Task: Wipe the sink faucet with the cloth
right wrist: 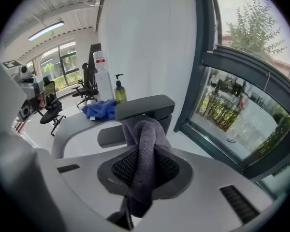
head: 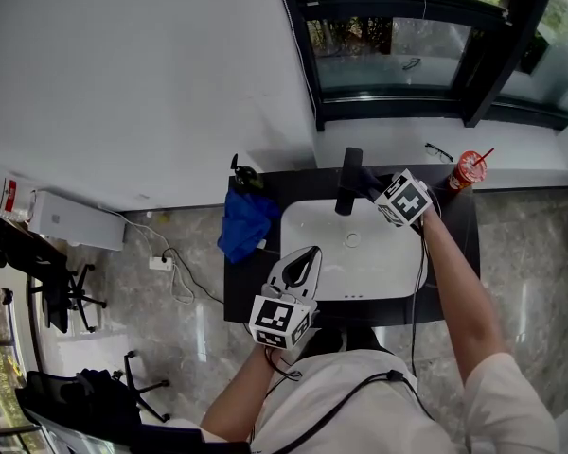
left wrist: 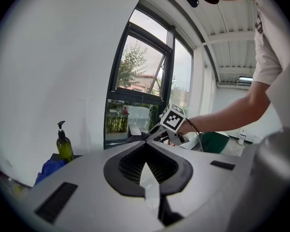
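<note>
The right gripper (right wrist: 146,129) is pinching a grey cloth (right wrist: 147,151) between its jaws. The cloth is running up from between the ribbed pads and pressing against the front of the dark faucet (right wrist: 145,107), just under its flat top. In the head view this gripper is reaching over the far edge of the white sink (head: 360,268), with its tips right at the faucet.

The left gripper (left wrist: 146,146) is hovering over the near left edge of the sink, well apart from the faucet. Its jaws are pressed together with nothing between them.

A crumpled blue cloth (head: 246,223) is lying on the black counter (head: 454,253) to the left of the sink. A green pump bottle (right wrist: 119,92) is standing just behind it. A red cup (head: 467,170) with a straw is sitting on the sill to the right.
</note>
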Available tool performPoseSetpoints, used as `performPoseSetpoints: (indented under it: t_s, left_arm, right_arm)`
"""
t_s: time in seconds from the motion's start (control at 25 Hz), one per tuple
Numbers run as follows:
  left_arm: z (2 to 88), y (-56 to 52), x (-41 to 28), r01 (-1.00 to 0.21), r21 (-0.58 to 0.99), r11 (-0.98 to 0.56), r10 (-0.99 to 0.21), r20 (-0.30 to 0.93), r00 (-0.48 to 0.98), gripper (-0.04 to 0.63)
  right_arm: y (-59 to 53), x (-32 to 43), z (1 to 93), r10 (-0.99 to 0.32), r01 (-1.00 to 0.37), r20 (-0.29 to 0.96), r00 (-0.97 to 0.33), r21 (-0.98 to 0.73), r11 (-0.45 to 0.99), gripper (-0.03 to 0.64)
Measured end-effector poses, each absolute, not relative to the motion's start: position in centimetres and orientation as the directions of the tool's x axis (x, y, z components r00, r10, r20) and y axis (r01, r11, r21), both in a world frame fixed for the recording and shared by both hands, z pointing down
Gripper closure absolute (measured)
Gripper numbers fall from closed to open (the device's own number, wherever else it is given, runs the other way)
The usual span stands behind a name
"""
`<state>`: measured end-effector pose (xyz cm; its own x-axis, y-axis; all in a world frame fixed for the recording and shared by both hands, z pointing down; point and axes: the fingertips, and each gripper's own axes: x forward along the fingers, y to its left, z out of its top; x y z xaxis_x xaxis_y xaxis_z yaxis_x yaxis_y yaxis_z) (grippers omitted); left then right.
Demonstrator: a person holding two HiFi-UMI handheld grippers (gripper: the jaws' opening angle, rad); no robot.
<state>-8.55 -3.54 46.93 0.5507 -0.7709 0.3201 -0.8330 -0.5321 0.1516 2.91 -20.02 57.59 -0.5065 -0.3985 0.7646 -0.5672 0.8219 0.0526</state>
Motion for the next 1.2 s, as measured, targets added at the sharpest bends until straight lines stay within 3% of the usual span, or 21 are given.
performPoseSetpoints:
  t_s: [0.28,0.48,0.64,1.04,1.2]
  left_arm:
    - [47.0,-4.0,-7.9,-0.825,0.161,-0.541,-0.764,0.315,0.563,0.603]
    - [47.1,-4.0,-7.5,-0.819,0.165,-0.550,-0.758,0.313,0.572,0.603]
    - [47.1,-4.0,-7.5,-0.817,0.170,-0.551,-0.756,0.313,0.575,0.603]
    - [47.1,-3.8,-7.8,-0.824,0.166,-0.541,-0.761,0.319,0.564,0.603]
    - [47.3,-3.9,-8.1,-0.829,0.165,-0.535,-0.767,0.318,0.558,0.603]
  right_arm:
    - [-11.8,-0.1,58.2,-0.042,-0.273,0.768,-0.639,-0.176,0.946,0.560]
    - [-9.1,0.1,57.1,0.024,-0.225,0.728,-0.685,-0.242,0.944,0.560]
    - [-10.4,1.5,55.9,-0.050,-0.293,0.700,-0.713,-0.232,0.927,0.560]
    - [-20.7,4.2,56.8,-0.403,-0.582,0.731,-0.550,0.011,0.813,0.560]
    - [-21.2,3.3,57.6,-0.404,-0.592,0.744,-0.533,0.013,0.806,0.560]
